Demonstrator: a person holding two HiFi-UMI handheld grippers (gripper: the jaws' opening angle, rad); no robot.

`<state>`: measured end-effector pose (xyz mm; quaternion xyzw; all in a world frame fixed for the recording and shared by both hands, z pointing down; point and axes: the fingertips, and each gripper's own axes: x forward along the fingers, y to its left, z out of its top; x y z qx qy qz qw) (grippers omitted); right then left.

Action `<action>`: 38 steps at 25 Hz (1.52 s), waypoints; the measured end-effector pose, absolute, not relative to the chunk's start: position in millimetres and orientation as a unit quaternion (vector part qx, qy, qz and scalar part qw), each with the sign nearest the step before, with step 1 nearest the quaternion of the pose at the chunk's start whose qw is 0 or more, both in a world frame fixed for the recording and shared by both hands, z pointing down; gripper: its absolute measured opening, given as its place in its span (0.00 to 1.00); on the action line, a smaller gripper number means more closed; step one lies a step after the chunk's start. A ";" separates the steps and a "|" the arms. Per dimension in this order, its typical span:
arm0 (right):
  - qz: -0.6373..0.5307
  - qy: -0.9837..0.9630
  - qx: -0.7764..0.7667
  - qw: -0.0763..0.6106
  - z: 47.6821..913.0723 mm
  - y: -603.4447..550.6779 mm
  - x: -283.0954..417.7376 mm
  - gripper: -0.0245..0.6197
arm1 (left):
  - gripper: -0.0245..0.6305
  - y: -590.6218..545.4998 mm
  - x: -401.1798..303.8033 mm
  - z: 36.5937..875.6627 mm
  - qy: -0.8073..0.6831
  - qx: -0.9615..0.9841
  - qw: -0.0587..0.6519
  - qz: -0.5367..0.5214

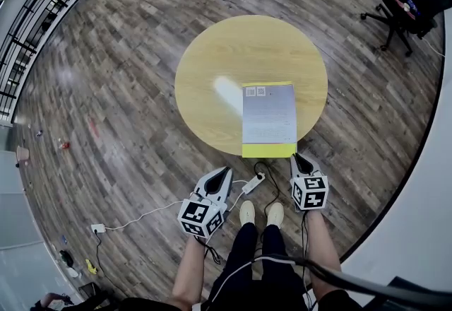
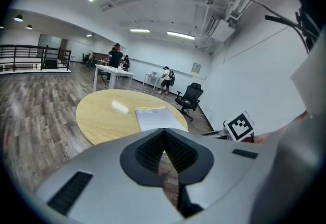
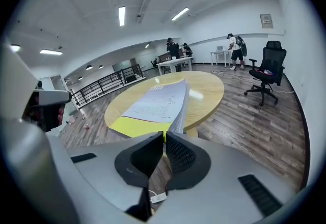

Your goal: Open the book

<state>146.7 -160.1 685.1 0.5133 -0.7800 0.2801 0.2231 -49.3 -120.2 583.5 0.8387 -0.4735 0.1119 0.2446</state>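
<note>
Book: lies flat on the round table, at the edge nearest the person, right of centre. Pale printed sheet faces up, with a yellow strip showing at the near and far ends. The near right corner overhangs the table edge.

Right gripper: tips at that overhanging corner. In the right gripper view the right gripper has its fingers drawn almost together, with a thin yellow sliver of the book pinched between the tips; the stacked page edges rise just beyond the right finger.

Left gripper: held off the table, over the floor, well apart from the book. In its own view the left gripper has its fingertips pressed together on nothing (they touch only at the very tip). The book shows beyond them.

A white power strip lies on the floor between the grippers.
</note>
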 end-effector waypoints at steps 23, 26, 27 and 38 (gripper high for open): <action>0.282 -0.790 0.511 0.188 656.9 -158.4 134.6 0.04 | 0.04 -115.4 -63.0 567.1 -0.486 0.836 0.234 0.099; 0.272 -0.798 0.504 0.186 643.6 -158.3 125.6 0.04 | 0.04 -110.8 -70.9 558.7 -0.493 0.834 0.230 0.092; 0.268 -0.801 0.502 0.186 639.1 -158.6 121.7 0.04 | 0.04 -108.8 -74.5 556.2 -0.496 0.833 0.229 0.090; 0.227 -0.838 0.460 0.188 599.9 -161.6 58.2 0.04 | 0.04 -82.9 -140.6 526.0 -0.551 0.805 0.211 0.061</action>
